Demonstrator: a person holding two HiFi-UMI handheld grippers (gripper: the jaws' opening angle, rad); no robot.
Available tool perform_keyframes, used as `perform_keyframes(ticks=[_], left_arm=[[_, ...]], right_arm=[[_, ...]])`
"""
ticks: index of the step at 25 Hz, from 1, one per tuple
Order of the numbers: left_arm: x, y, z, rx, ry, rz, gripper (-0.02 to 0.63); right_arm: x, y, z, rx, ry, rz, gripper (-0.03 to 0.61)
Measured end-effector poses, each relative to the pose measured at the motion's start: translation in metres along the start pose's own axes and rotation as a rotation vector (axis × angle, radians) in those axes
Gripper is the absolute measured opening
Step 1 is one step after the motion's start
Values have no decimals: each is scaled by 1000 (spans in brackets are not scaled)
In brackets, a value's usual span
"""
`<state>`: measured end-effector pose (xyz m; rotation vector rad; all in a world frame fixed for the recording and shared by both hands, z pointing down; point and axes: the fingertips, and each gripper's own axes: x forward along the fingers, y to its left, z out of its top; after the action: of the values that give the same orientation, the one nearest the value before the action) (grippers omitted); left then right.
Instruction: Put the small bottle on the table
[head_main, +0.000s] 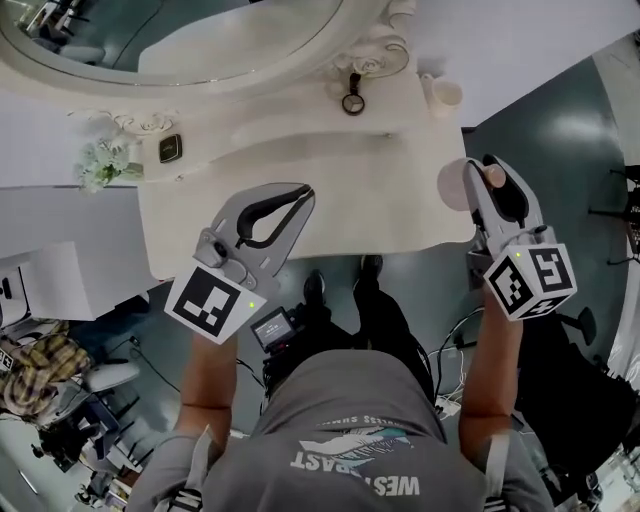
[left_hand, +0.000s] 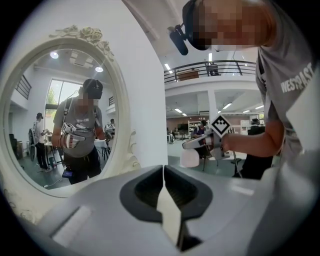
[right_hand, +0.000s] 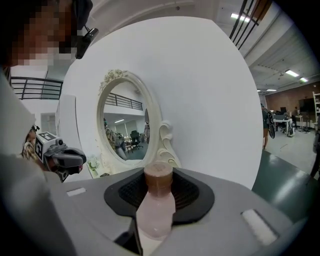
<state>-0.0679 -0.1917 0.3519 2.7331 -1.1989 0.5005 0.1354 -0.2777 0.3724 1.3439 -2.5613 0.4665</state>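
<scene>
The right claw (head_main: 489, 182) grips the small bottle (right_hand: 156, 210), its base hidden; the left claw (left_hand: 164, 180) is clenched, empty.

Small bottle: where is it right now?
The small bottle is clamped in the right gripper's jaws, cap end up. In the head view it shows at the right, by the table's right edge, nearer the person than the white cup.

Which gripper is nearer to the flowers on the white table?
Left. The left gripper is over the table's front, a little to the flowers' right; the right gripper, gripping the small bottle, is at the table's right edge.
</scene>
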Motion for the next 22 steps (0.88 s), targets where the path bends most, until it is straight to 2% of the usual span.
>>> perform_keyframes(ticks=[5, 10, 22], left_arm=[[11, 1, -25, -5, 16, 25, 9], [11, 9, -48, -43, 31, 39, 9], [30, 26, -94, -105, 61, 56, 9]], right_arm=[[29, -5, -24, -10, 10, 43, 133], [56, -1, -41, -19, 47, 66, 133], [123, -14, -82, -46, 103, 93, 135]])
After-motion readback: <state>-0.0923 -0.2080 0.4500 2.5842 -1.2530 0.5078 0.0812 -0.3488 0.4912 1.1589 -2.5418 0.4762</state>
